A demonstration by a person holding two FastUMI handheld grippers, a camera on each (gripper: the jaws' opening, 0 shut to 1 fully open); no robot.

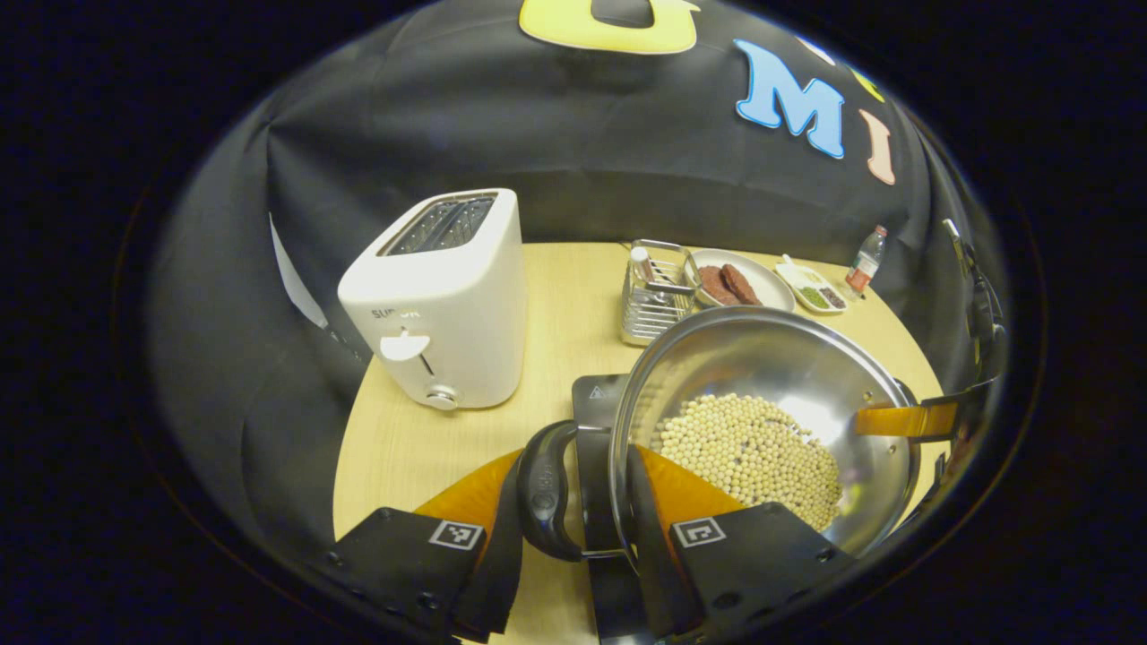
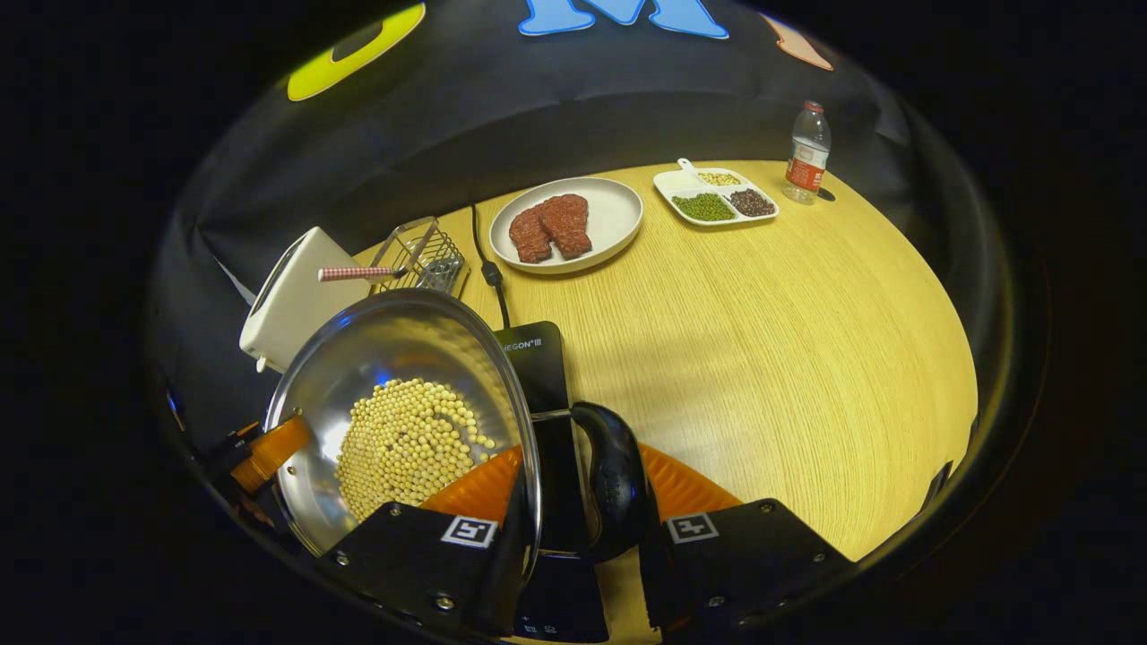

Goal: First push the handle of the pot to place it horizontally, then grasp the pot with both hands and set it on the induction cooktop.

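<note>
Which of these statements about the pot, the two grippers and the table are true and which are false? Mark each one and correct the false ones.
1. The pot holds pale round beans. True.
2. The left gripper straddles the pot's rim, one finger inside and one outside by the black side handle. True.
3. The plate is bare. False: two reddish-brown pieces of meat lie on it.
4. The toaster lies on its side. False: it stands upright, slots up.
5. The right gripper hangs open above the table, away from the pot. False: it grips the pot's rim at its other handle.
</note>
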